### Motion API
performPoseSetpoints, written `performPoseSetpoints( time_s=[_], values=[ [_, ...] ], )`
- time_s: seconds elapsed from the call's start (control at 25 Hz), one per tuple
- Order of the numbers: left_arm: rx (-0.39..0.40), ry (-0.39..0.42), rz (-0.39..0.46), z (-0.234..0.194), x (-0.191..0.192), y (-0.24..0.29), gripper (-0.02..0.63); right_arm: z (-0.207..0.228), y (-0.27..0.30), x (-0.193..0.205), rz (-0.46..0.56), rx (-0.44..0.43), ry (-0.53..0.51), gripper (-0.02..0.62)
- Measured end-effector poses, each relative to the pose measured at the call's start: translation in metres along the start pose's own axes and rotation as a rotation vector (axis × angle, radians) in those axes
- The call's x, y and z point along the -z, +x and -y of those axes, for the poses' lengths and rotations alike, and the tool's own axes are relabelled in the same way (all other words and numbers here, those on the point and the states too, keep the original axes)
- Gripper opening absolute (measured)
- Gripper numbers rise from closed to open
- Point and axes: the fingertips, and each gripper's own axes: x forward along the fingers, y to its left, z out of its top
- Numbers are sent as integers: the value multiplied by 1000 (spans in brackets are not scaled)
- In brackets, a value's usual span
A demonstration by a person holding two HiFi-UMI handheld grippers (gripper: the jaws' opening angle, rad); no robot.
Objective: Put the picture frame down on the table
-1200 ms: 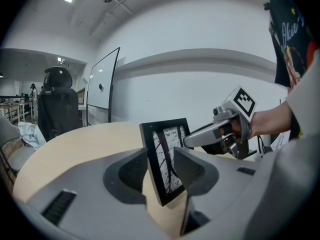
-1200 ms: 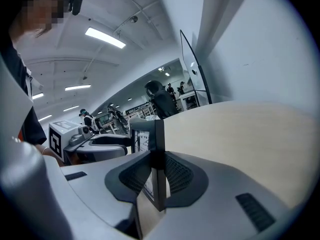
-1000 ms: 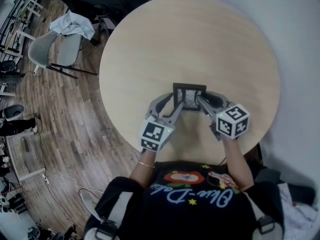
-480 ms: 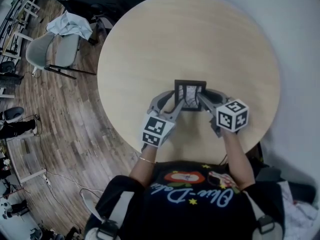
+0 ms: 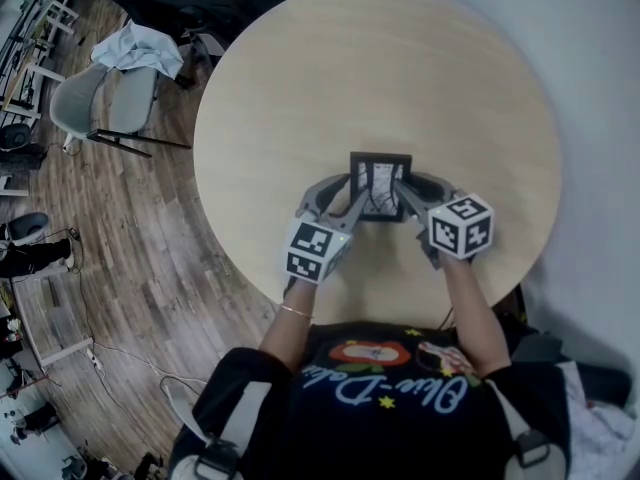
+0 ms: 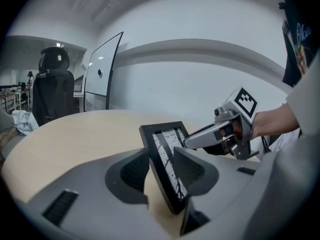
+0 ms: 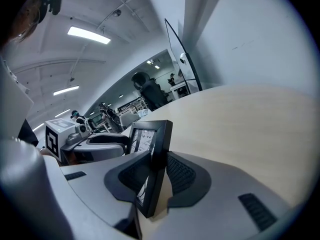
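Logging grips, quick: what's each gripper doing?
Left gripper: closed on the picture frame.
Right gripper: gripping it too, though its jaws have just been opening.

Picture frame point(image 5: 380, 186) over round table point(image 5: 380, 68), in left gripper point(image 5: 350, 200), right gripper point(image 5: 403, 197) jaws just opening round it

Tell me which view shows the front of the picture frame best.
The left gripper view: the picture frame is turned toward that camera, its black-and-white print in plain sight. The right gripper view catches it almost edge-on, with only a sliver of print. The head view shows it small, from above.
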Motion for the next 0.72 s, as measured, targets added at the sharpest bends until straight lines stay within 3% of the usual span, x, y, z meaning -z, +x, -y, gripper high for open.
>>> performPoseSetpoints(
  time_s=[0.72],
  values=[
    [2,-37,-30,-10,13,18,149,14,13,7,-41,63,-20,94]
  ],
)
